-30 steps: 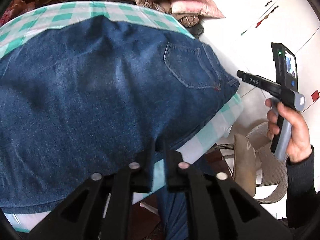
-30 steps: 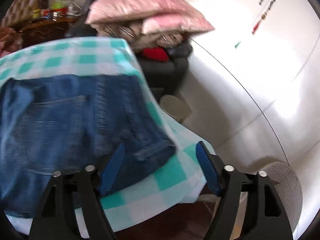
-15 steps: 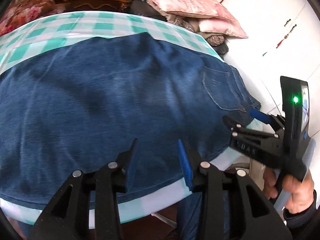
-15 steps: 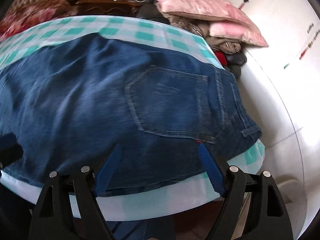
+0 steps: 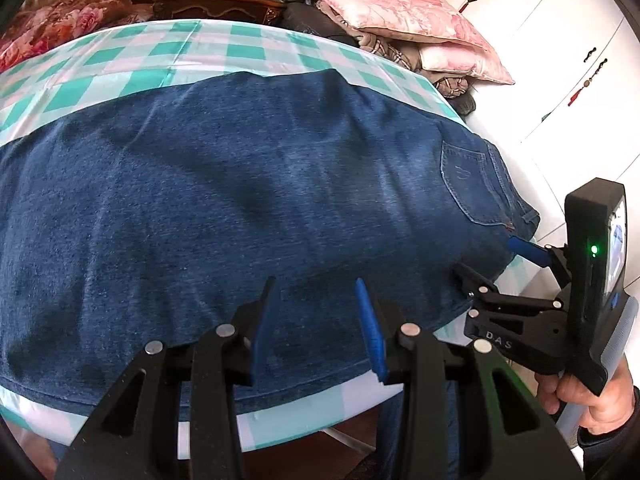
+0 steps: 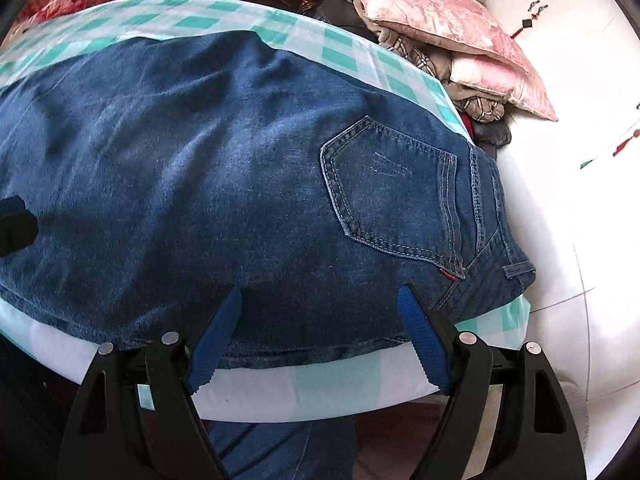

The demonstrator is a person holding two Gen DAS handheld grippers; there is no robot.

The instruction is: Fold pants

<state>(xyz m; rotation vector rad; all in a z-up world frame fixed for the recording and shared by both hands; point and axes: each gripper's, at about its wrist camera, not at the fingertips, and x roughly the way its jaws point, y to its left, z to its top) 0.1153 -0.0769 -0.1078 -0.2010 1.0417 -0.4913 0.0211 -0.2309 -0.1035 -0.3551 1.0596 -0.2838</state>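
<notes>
Dark blue jeans [image 5: 248,208] lie flat across a table with a teal-and-white checked cloth [image 5: 168,52]. The back pocket and waistband are at the right end [image 6: 392,196]. My left gripper [image 5: 316,292] is open and empty over the jeans' near edge, mid-length. My right gripper [image 6: 320,300] is open and empty over the near edge below the back pocket. It also shows in the left wrist view [image 5: 492,256], held by a hand at the right. A bit of the left gripper shows at the left edge of the right wrist view [image 6: 14,224].
Pink pillows [image 5: 400,16] on piled bedding stand beyond the table's far right corner. A dark wooden cabinet [image 5: 216,0] with small items is behind the table. White wardrobe doors [image 5: 560,40] fill the right. A flowered bedspread [image 5: 60,20] is at far left.
Both grippers moved in over the jeans' near edge. The left gripper went from shut to open. The right gripper swung left from the table's corner to below the back pocket.
</notes>
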